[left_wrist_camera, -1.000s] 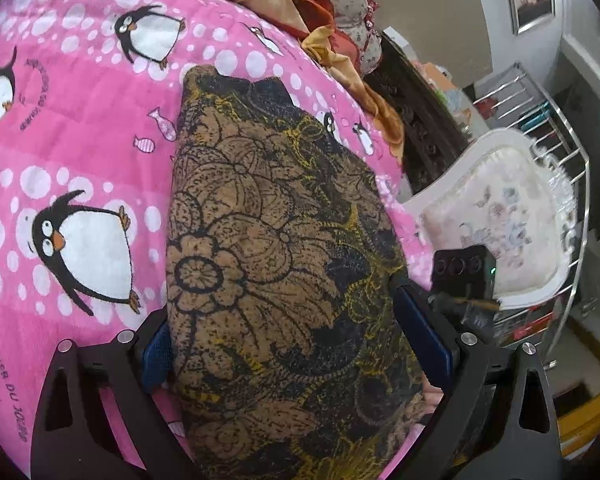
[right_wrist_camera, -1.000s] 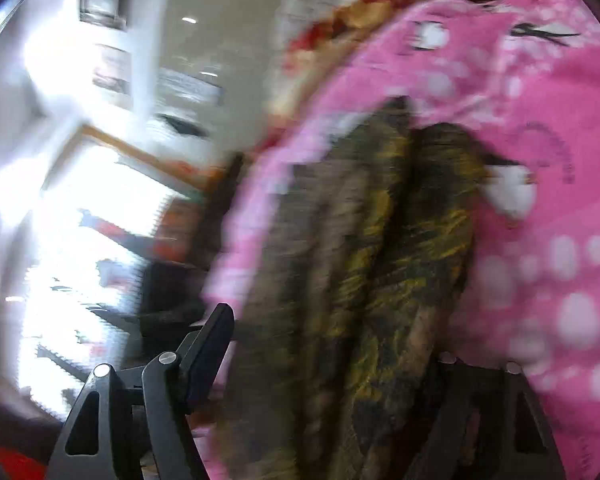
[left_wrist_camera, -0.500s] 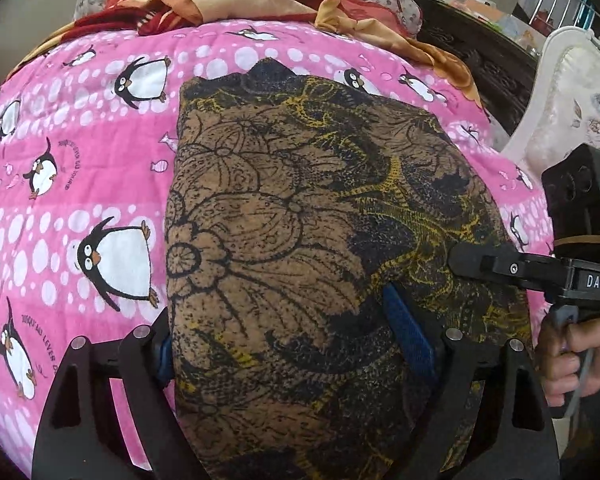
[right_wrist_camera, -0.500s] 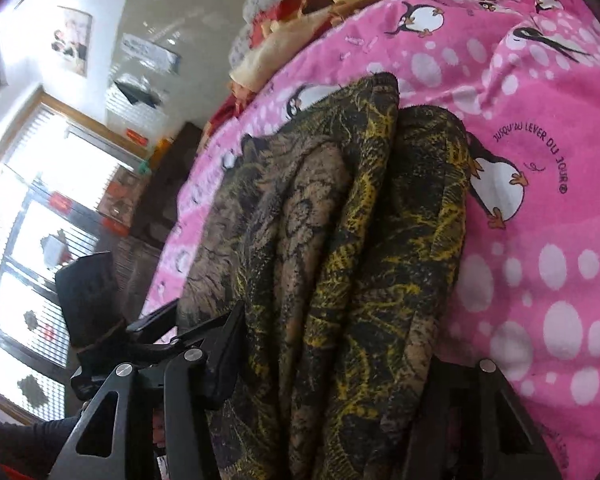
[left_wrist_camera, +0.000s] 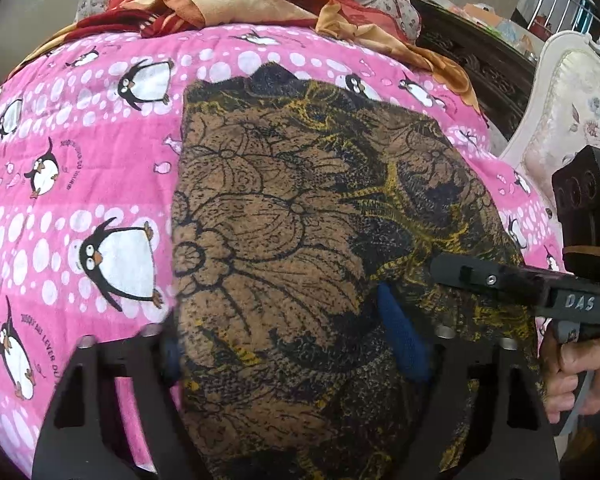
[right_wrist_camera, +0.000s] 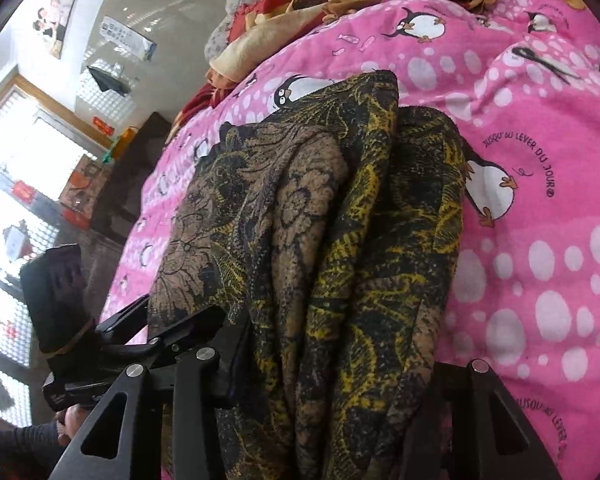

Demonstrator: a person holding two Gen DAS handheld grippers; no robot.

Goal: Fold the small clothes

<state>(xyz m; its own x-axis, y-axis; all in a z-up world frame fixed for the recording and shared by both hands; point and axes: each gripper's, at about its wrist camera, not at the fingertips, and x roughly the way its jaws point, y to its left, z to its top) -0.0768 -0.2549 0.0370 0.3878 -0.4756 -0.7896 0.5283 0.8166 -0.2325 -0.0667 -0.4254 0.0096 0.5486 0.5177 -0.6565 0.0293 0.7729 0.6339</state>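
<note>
Left wrist view: both grippers, left gripper (left_wrist_camera: 292,344) and right gripper (right_wrist_camera: 332,364), have just been narrowing onto the near edge of the patterned garment (left_wrist_camera: 300,220) on the pink blanket (left_wrist_camera: 80,168), presumably to fold it.

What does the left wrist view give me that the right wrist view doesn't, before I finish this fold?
Only the left wrist view shows the brown floral garment spread broad and flat, the white upholstered chair, and the right gripper reaching in from the side. Only the right wrist view shows the garment's bunched lengthwise folds, the bright window, and the left gripper at the cloth's edge. Both show the pink penguin blanket, with the garment between each gripper's jaws, which have just been closing.
</note>
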